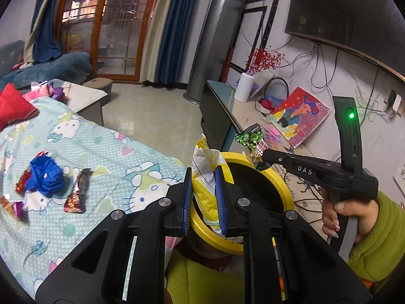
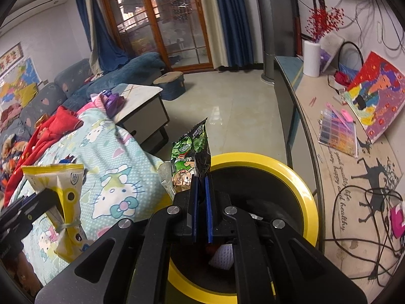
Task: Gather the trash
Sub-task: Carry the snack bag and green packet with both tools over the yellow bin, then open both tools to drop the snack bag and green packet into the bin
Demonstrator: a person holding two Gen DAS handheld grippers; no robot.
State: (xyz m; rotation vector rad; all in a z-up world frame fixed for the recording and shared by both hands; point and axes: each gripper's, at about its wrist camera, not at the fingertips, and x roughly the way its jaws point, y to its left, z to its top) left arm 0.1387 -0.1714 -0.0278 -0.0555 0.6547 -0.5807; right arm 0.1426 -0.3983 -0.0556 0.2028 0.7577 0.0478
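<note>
Left tool (image 1: 203, 195) clamped on a crumpled yellow-and-white plastic snack bag (image 1: 206, 174), right tool (image 2: 201, 202) on a green foil wrapper (image 2: 191, 157), both frame-centre over the yellow-rimmed black bin (image 2: 291, 174); light, limp, slippery film, so best pinched at bunched folds.

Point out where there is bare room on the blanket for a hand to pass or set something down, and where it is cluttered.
Free: the blanket between the dark wrapper and the yellow-rimmed bin, and toward the red cushion. Crowded: around the blue crumpled wad, with foil wrappers beside it. Over the bin, both grippers hold packets.
</note>
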